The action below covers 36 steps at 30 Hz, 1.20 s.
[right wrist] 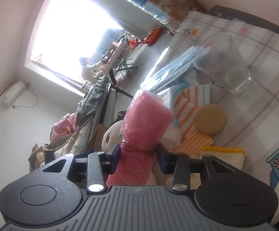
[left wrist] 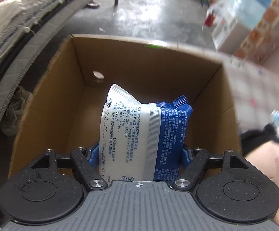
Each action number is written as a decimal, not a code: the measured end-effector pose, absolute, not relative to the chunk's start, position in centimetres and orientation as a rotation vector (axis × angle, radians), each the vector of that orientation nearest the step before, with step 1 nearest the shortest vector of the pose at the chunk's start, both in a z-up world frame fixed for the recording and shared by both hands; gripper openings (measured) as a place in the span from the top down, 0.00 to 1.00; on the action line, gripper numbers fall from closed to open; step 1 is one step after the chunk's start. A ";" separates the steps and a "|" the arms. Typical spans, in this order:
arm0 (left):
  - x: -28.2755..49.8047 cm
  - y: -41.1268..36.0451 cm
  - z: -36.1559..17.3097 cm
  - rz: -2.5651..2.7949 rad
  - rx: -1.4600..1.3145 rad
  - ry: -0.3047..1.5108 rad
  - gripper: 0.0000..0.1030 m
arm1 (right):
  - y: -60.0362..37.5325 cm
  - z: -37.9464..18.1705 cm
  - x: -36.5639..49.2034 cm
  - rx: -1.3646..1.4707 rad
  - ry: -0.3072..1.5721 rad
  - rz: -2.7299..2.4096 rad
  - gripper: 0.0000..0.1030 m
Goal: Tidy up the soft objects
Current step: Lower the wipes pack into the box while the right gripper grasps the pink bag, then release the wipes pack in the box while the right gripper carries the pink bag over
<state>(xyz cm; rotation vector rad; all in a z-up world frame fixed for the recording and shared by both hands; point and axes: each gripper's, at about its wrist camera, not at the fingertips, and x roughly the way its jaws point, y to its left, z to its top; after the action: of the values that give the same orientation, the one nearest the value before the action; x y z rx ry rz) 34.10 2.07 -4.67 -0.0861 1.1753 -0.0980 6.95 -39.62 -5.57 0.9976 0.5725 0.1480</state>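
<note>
Left wrist view: mattress edge (left wrist: 14,44) at far left, then open cardboard box (left wrist: 49,104) on the floor, round hole in its far wall, near that wall's left corner. Left gripper (left wrist: 139,152) clamped narrow on a white-and-blue wet wipes pack (left wrist: 139,127), blue pads pressing both of its sides; pack upright, held over the box opening, roughly centred between the side walls, bottom contact not visible. Right of the box: doll's face (left wrist: 270,163) just beside the box's right wall, blurred tissue packs (left wrist: 241,19) further back. Right wrist view, tilted hard: bright window at upper left, wall AC unit (right wrist: 14,93) below it, heap of bedding left of centre. Right gripper (right wrist: 137,154) closed partway on a pink bagged roll (right wrist: 147,123), fingers squeezing the tied neck of its plastic wrap; roll raised off the tablecloth (right wrist: 264,115), pointing away from the camera. Doll (right wrist: 110,134) just left of the roll, behind it. Right of the roll, on the cloth: striped orange-and-white cloths (right wrist: 189,104), round tan sponge (right wrist: 210,118) lying on them, blue face-mask pack (right wrist: 170,71) further back, clear glass (right wrist: 224,61) touching the pack's end, yellow-edged cloth (right wrist: 222,156) near the gripper's right finger.
</note>
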 end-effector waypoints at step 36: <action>33.3 7.1 -5.9 -0.161 -0.204 1.156 0.29 | -22.1 4.5 23.2 0.439 0.764 0.575 0.58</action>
<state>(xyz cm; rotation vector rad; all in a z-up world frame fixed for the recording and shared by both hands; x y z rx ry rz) 33.27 7.06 -5.85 -0.2037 1.1558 -0.1608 23.25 -22.06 4.51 0.4387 0.7645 0.5745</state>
